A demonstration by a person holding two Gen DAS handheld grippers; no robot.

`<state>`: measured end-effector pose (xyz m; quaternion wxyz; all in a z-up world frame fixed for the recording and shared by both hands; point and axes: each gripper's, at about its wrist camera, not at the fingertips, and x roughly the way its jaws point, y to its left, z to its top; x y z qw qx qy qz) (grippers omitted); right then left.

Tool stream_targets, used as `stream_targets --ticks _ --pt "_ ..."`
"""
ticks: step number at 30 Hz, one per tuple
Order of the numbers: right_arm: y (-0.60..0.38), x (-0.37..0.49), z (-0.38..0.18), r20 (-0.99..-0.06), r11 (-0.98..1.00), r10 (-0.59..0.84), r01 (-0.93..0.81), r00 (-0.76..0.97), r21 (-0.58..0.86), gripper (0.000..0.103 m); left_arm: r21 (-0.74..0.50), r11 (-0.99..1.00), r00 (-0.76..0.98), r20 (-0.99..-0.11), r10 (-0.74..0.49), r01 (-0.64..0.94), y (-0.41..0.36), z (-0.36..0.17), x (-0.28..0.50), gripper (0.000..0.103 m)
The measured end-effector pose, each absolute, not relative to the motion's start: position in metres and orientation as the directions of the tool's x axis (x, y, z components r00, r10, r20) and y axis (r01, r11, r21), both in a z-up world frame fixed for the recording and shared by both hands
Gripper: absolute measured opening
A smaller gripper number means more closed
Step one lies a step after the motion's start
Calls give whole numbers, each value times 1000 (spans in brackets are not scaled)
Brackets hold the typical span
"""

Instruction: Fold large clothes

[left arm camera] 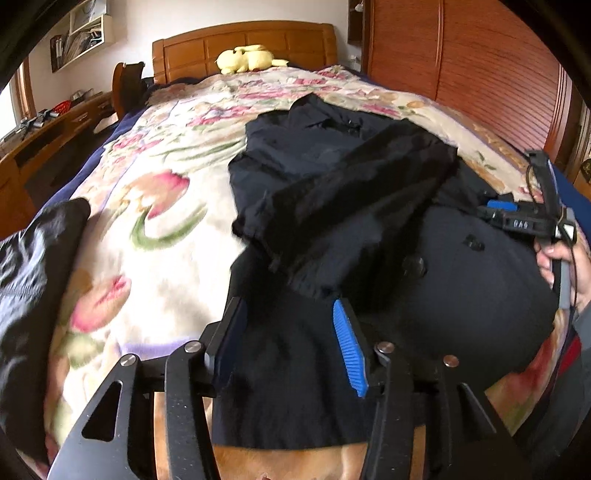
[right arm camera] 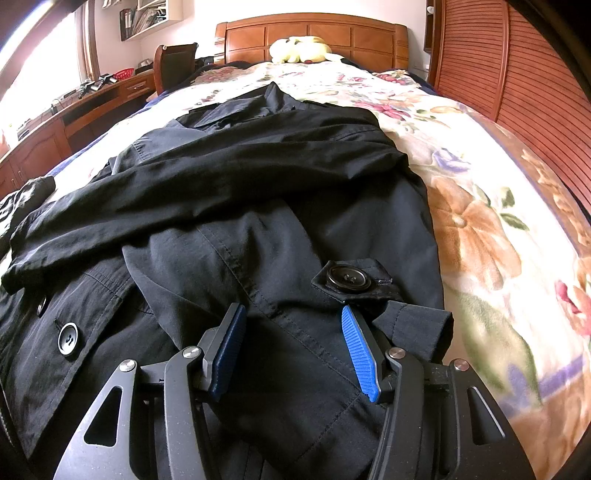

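Both grippers, left gripper (left arm camera: pixel 291 343) and right gripper (right arm camera: pixel 295 350), hover spread apart and empty over the black trench coat (right arm camera: pixel 258 206). Risk: the folded sleeve (right arm camera: pixel 184 206) across the coat could slide off if a pinch grabs only one layer.

A bed with a floral blanket (right arm camera: pixel 480 206) and wooden headboard (right arm camera: pixel 314 31) stands between a slatted wooden wardrobe (right arm camera: pixel 517 74) and a long wooden desk (right arm camera: pixel 74 122) with a chair (right arm camera: pixel 177 66), under a bright window (right arm camera: pixel 40 48) and a wall shelf (right arm camera: pixel 147 16).
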<state>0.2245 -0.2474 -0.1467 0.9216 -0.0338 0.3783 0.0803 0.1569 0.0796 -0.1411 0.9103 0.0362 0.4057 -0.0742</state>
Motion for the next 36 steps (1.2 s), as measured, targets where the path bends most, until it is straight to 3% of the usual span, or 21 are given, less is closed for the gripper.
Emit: stream_targets --ticks 13,25,36 --pt "-248 224 -147 -702 985 121 -172 702 -2 56 23 992 638 -768 -59 120 98 -159 139 50" --pt "-244 220 -141 -719 980 99 -192 688 -49 56 -41 994 617 -781 -95 100 109 -173 144 51" --pt "-282 117 -112 -711 975 93 -209 697 -77 56 -64 992 641 -758 -119 108 114 -178 137 51"
